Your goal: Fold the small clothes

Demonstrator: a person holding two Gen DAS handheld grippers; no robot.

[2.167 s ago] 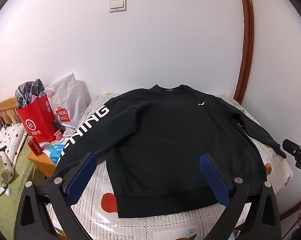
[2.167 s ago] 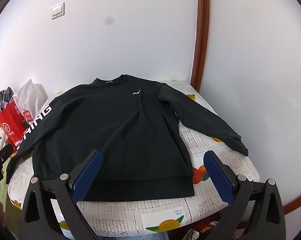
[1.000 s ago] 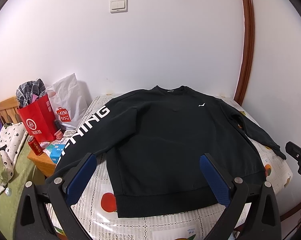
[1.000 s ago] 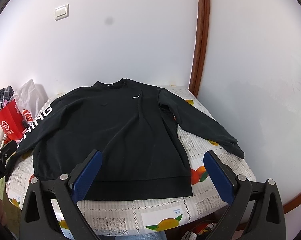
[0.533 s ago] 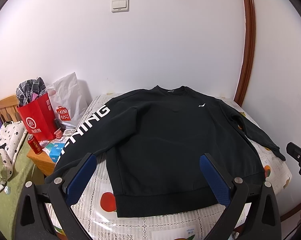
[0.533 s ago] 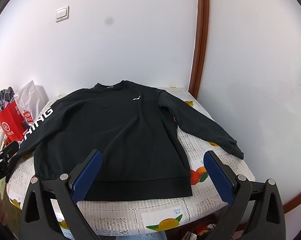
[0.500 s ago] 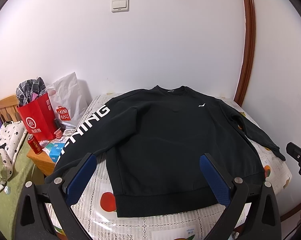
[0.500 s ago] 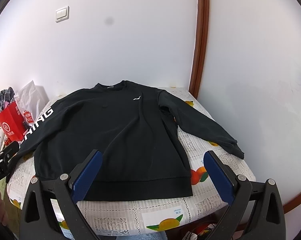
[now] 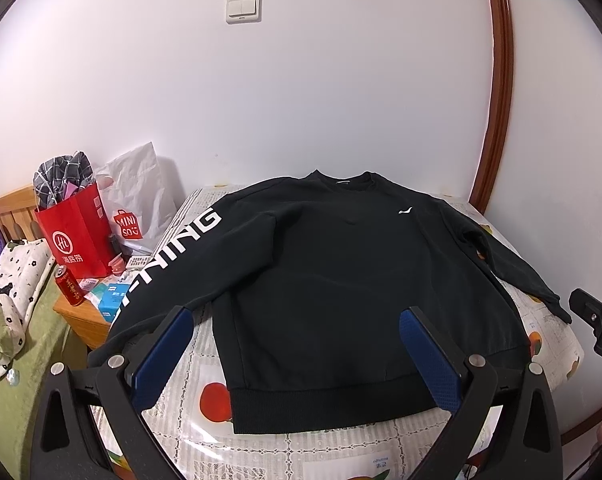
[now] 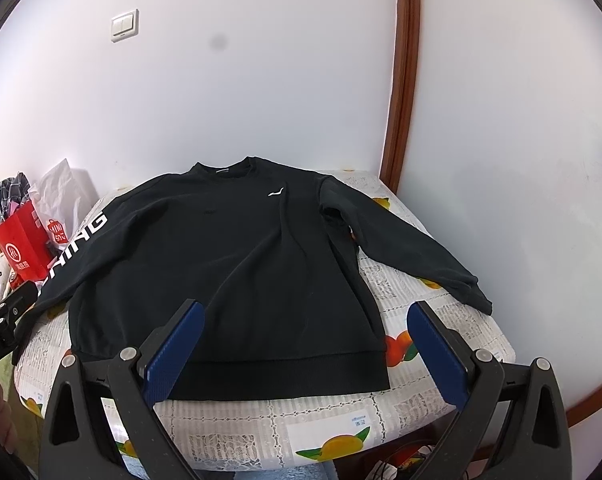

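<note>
Holding both tools above the near table (image 10: 453,320) edge, we are seeing the red bag (image 9: 75,236) at far left, then our left gripper (image 9: 297,340) spread wide, empty. Beyond it the black sweatshirt (image 9: 341,276) is lying flat, sleeves out, hem nearest us. Our right gripper (image 10: 305,336) is hovering equally wide apart, touching nothing.

the long-sleeved cotton sweatshirt (image 9: 341,280) is black, with white block lettering down one sleeve and a small white logo on the chest. the plastic cloth on the desk (image 10: 441,320) is white with a lace-like grid and orange-and-green fruit prints. both grippers, left (image 9: 297,344) and right (image 10: 307,340), are black with blue pads, and the paper shopping bag (image 9: 75,236) is red with white print.
</note>
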